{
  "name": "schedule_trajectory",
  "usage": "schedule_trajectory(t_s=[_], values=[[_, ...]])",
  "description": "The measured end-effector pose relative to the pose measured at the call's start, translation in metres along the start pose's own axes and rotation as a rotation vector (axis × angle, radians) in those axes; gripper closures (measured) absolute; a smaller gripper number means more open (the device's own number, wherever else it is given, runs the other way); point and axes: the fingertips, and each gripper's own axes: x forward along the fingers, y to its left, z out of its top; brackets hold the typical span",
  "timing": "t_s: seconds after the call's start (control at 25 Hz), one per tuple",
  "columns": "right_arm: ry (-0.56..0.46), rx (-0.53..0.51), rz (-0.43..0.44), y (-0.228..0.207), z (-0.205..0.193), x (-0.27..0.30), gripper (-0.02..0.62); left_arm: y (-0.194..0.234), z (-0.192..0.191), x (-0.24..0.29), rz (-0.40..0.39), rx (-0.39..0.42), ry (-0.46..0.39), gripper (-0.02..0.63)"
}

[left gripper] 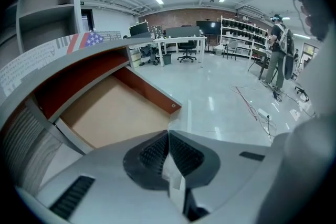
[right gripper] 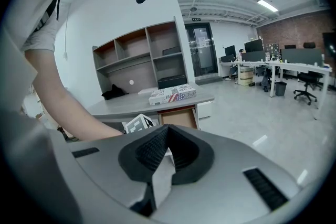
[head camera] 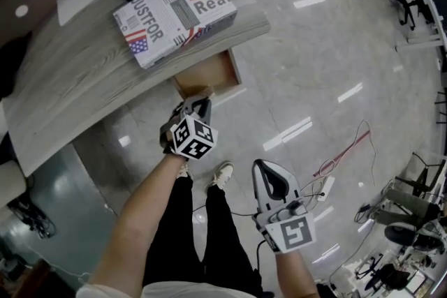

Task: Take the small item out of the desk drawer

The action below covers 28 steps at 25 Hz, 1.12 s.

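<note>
Head view: drawer (head camera: 207, 77) stands open under the desk (head camera: 70, 87) edge at 12 o'clock. Left gripper (head camera: 201, 102) noses its front lip, and right gripper (head camera: 262, 165) hangs at 5 o'clock, well apart. Left gripper view: jaws pressed together, nothing seen between them. Drawer floor at 10 o'clock is bare, small item nowhere in sight. Right gripper view: jaws together too, empty. Item is probably light and thin, perhaps slippery, and best pinched across its middle with the tips.

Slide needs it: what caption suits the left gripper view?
Left gripper, fingers shut, facing the open desk drawer, its visible bottom bare.
</note>
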Motion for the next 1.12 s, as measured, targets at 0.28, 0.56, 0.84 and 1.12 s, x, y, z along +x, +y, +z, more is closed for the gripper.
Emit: schedule_trajectory(t_s=[0.28, 0.56, 0.84, 1.12], values=[[-0.025, -0.024, -0.020, 0.009, 0.025, -0.018, 0.574, 0.003, 0.016, -0.021, 0.010, -0.017, -0.033, 0.586], [-0.074, -0.052, -0.033, 0.021, 0.063, -0.046, 0.574, 0.002, 0.027, -0.061, 0.033, -0.041, -0.054, 0.586], [-0.101, -0.088, 0.006, 0.044, 0.105, -0.073, 0.574, 0.006, 0.055, -0.127, 0.065, -0.066, -0.107, 0.586], [-0.149, -0.116, 0.057, 0.063, 0.139, -0.092, 0.574, 0.015, 0.085, -0.194, 0.100, -0.104, -0.199, 0.586]])
